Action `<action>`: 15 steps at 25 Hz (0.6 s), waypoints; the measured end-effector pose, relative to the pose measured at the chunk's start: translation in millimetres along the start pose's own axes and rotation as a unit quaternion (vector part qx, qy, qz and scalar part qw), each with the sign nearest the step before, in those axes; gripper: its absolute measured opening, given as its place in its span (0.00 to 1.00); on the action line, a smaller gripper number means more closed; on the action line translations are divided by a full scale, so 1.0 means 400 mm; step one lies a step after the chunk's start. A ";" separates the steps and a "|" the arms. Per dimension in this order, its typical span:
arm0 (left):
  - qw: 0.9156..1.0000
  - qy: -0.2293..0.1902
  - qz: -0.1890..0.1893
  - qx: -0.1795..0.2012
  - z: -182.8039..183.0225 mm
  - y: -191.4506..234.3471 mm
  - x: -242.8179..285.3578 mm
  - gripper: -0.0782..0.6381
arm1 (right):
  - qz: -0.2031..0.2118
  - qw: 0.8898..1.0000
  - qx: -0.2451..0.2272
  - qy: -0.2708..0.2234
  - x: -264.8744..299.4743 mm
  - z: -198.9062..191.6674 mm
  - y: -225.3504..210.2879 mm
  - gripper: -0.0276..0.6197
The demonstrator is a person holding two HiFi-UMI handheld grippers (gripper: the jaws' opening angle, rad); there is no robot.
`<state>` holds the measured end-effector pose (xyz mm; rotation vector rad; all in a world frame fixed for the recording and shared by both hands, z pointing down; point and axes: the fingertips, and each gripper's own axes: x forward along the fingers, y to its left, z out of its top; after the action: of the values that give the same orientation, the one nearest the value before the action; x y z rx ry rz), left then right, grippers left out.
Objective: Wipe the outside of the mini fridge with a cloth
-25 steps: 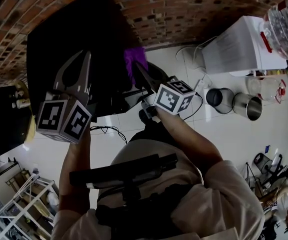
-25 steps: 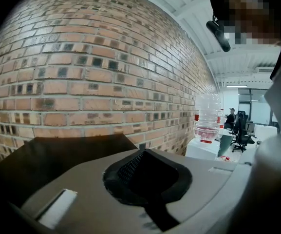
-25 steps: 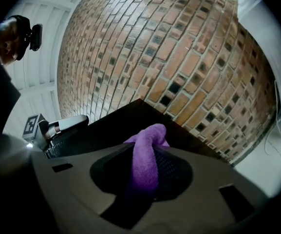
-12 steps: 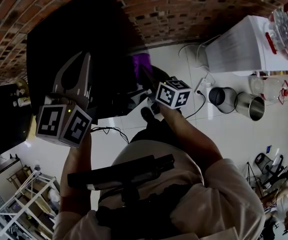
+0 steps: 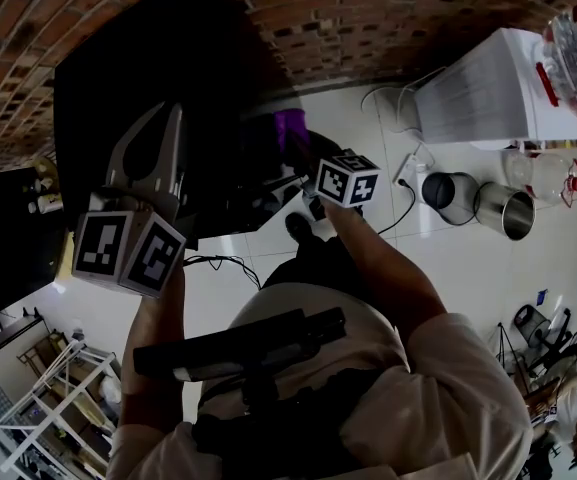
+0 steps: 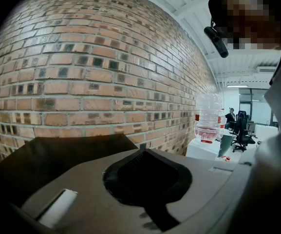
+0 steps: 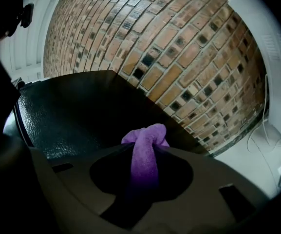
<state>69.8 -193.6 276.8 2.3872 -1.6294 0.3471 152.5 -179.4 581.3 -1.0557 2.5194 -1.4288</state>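
While the right tongs (image 7: 147,139) clamp the bunched purple cloth (image 7: 146,152), whose wad projects past their tips close to the edge of the black mini fridge (image 7: 72,113), contact cannot be confirmed. Press the wad flat on the fridge's side and wipe in overlapping strokes, avoiding the brick wall (image 7: 179,48) behind. Maintain a firm grip. The left tongs (image 6: 142,155) are fully closed and empty; hold them clear.
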 end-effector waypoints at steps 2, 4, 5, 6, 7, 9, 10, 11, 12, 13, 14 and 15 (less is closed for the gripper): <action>1.000 0.000 0.000 0.000 0.000 -0.001 -0.001 0.11 | -0.005 1.000 -0.004 0.007 0.008 -0.009 -0.019 0.18; 1.000 0.001 0.000 0.000 0.002 0.000 -0.002 0.11 | -0.011 1.000 -0.003 0.014 0.017 -0.020 -0.038 0.18; 1.000 0.001 0.000 0.000 0.002 0.001 -0.002 0.11 | -0.014 1.000 -0.001 0.016 0.020 -0.028 -0.048 0.18; 1.000 0.001 0.000 0.000 0.003 0.001 -0.003 0.11 | -0.017 1.000 0.001 0.019 0.024 -0.036 -0.058 0.18; 1.000 0.000 0.001 0.000 0.003 0.000 -0.002 0.11 | -0.021 1.000 0.003 0.022 0.027 -0.045 -0.069 0.18; 1.000 0.000 0.001 0.000 0.002 -0.001 0.000 0.11 | -0.027 0.999 0.006 0.029 0.033 -0.065 -0.093 0.18; 1.000 0.000 0.001 0.000 0.001 -0.002 0.001 0.11 | -0.031 0.999 0.008 0.034 0.035 -0.075 -0.105 0.18; 1.000 0.000 0.001 0.000 0.001 -0.002 0.001 0.11 | -0.035 0.999 0.010 0.037 0.036 -0.083 -0.116 0.18; 1.000 0.000 0.001 0.000 0.001 -0.003 0.001 0.11 | -0.038 0.998 0.012 0.041 0.038 -0.090 -0.124 0.18; 1.000 0.001 0.001 0.000 0.002 -0.003 0.001 0.11 | -0.041 0.998 0.013 0.044 0.040 -0.095 -0.131 0.18; 1.000 0.001 0.001 0.000 0.002 -0.003 0.002 0.11 | -0.042 0.998 0.014 0.046 0.043 -0.098 -0.135 0.18; 1.000 0.002 0.000 0.001 0.002 -0.002 0.002 0.11 | -0.043 0.998 0.015 0.048 0.046 -0.100 -0.139 0.18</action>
<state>70.8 -194.3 276.2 2.3852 -1.6285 0.3534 153.2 -179.3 652.1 -1.1306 2.5364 -1.5710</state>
